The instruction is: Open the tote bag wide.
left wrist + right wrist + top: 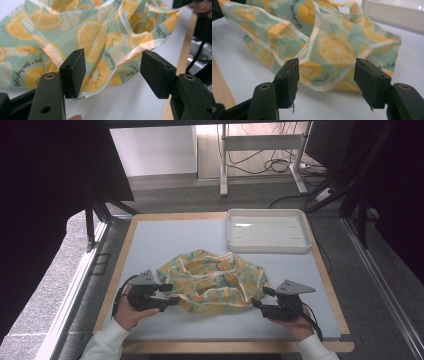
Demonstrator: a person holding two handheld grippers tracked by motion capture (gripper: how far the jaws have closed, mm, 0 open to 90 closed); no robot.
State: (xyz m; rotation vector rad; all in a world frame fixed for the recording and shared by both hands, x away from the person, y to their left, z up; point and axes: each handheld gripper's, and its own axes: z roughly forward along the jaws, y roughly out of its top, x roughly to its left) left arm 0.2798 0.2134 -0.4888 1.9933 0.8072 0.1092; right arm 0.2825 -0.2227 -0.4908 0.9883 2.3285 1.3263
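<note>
A crumpled cloth point(212, 281) printed with orange slices on pale green lies in a heap on the blue-grey mat. My left gripper point(169, 295) sits at the cloth's left edge and is open; its pads point(73, 72) stand wide apart, with a fold of cloth point(100, 75) lying loose between them. At the cloth's right edge my right gripper point(259, 297) is open too. A hemmed corner point(324, 75) shows beyond its pads point(289, 80), which press on nothing.
A white shallow tray point(269, 231) stands at the back right of the mat point(165, 240). The table's wooden rim point(225, 346) runs along the front. A dark curtain hangs at the left, and cables and a metal frame lie on the floor behind.
</note>
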